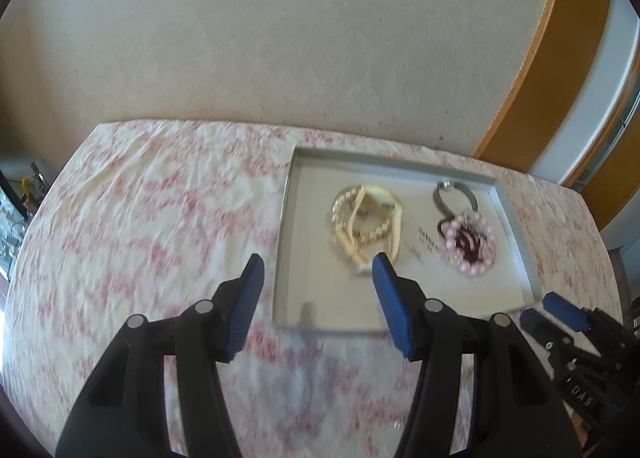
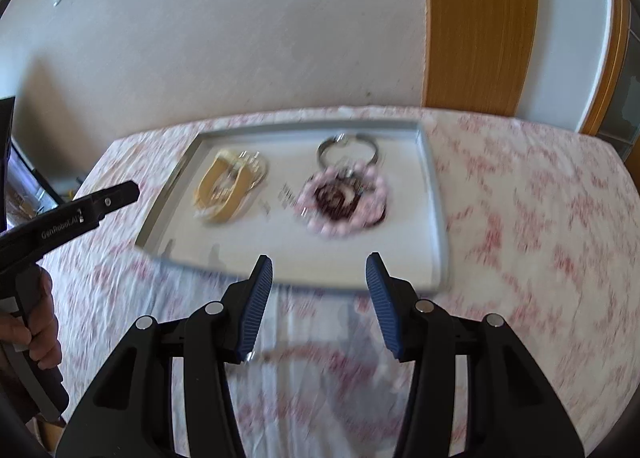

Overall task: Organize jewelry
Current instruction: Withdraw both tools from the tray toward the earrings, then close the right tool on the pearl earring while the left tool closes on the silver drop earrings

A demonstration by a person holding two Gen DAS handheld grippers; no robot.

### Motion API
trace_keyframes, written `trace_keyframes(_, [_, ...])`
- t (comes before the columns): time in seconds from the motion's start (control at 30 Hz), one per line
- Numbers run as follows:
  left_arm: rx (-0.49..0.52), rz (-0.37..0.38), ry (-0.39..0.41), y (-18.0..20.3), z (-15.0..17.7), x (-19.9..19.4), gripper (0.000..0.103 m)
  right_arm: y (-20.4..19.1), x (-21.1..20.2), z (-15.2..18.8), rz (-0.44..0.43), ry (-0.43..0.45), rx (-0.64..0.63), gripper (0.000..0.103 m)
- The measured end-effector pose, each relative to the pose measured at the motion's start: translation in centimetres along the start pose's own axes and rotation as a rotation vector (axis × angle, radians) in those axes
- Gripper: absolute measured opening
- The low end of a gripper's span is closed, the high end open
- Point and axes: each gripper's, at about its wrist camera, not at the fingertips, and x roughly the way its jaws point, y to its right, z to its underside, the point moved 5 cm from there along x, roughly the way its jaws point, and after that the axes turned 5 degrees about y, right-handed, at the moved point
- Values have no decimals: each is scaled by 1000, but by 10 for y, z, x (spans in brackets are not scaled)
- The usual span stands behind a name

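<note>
- Your left gripper (image 1: 318, 264) hung over the desk (image 1: 160, 218) at the tray's (image 1: 282, 258) near left edge, fingers (image 1: 250, 298) about half spread with nothing between them.
- Its right finger overlapped the cream strands (image 1: 362, 218) in the left wrist view, though whether it touched them you could not tell through the blur.
- The jewelry already lay in the tray: the cream strands to the left, and to the right a pink bead ring (image 1: 472, 242) with a dark piece inside it and a metal bangle (image 1: 456, 196) touching its far side.
- Your right gripper (image 2: 319, 270) sat just short of the tray's near rim, fingers (image 2: 256, 306) roughly half spread and empty, tilted down toward the pink bead ring.
- Your hand (image 2: 36, 322) on the left handle showed at the edge of the right wrist view.
- Likely trouble on the left: a low finger catching the tray wall and shoving the tray along the loose cloth (image 2: 540, 218).
- Likely trouble in the middle: a snagged loop dragging the whole cream tangle out.
- Likely trouble on the right: closing on the beads and lifting the dark piece and bangle too, since they overlap.
</note>
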Motion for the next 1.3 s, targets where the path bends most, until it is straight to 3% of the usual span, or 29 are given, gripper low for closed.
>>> trace_keyframes(0.3, [8,11,-17,-5,55,-26,57,-23,0,54,-32,-24,0,47])
trace_keyframes(0.47, [9,12,-12,-13,83,-36,57,-36,5,70,-49,3,0,37])
trace_keyframes(0.87, [21,39,-4,-15,121,-50,57,-46,22,72,-37,38,-7,16])
trace_keyframes(1.2, [51,102,-15,10,133,-45,60,-49,23,70,5,22,-71,16])
trace_keyframes(1.3, [70,130,-21,26,134,-42,62,-24,16,69,64,24,-15,16])
